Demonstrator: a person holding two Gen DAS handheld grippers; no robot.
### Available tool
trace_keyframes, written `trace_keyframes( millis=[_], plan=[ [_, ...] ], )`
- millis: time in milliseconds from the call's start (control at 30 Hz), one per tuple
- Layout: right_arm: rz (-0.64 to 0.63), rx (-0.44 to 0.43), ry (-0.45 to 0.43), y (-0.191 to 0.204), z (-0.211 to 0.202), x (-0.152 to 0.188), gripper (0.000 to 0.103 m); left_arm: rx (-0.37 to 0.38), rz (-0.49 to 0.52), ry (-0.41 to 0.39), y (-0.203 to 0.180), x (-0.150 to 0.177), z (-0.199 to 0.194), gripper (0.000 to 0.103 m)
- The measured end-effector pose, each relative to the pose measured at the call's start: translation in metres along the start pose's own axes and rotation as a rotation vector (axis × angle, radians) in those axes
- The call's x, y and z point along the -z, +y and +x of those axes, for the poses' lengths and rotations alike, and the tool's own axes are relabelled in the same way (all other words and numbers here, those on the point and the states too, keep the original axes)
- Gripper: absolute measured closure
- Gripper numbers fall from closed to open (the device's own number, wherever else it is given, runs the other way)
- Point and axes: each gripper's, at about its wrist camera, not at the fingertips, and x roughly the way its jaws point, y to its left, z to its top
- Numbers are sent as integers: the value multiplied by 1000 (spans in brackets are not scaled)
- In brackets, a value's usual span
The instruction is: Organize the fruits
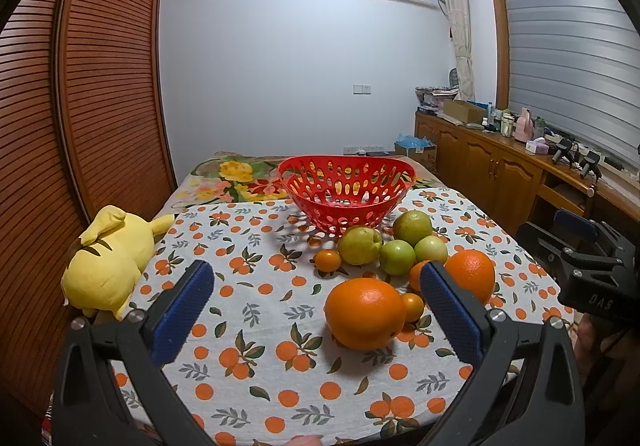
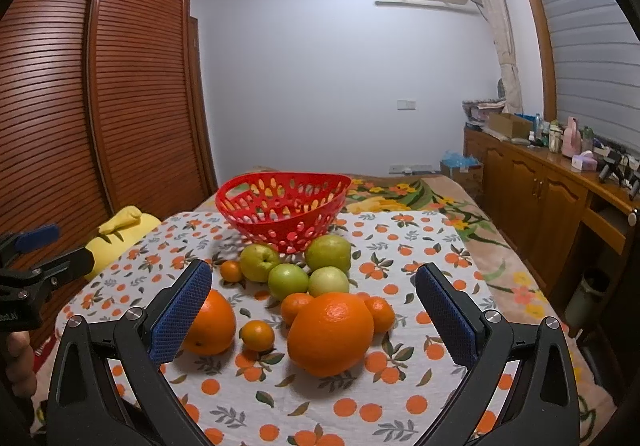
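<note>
A red perforated basket [image 1: 346,192] [image 2: 280,206] stands empty at the far side of the table. In front of it lie several green fruits [image 1: 360,245] [image 2: 288,280], two big oranges [image 1: 365,312] [image 2: 330,332] and several small tangerines [image 1: 328,260] [image 2: 258,334]. My left gripper [image 1: 316,282] is open and empty, above the table near the closer big orange. My right gripper [image 2: 314,286] is open and empty, with the other big orange [image 2: 210,322] by its left finger. The right gripper also shows in the left wrist view [image 1: 588,258].
A yellow plush toy [image 1: 106,260] lies at the table's left edge. The tablecloth [image 1: 248,346] has an orange print. A wooden wardrobe [image 1: 80,106] stands left, a cluttered wooden sideboard [image 1: 500,162] right. A flowered blanket [image 2: 420,194] lies behind the table.
</note>
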Motion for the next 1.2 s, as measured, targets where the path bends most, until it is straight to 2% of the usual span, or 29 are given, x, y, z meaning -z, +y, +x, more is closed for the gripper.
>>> trace_keyframes(
  millis=[833, 1200],
  plan=[
    [-2, 1, -1, 1, 0, 1, 0, 4, -4, 12, -5, 6, 3, 0],
    [4, -7, 30, -9, 3, 10, 0, 42, -3, 70, -1, 11, 16, 0]
  ],
)
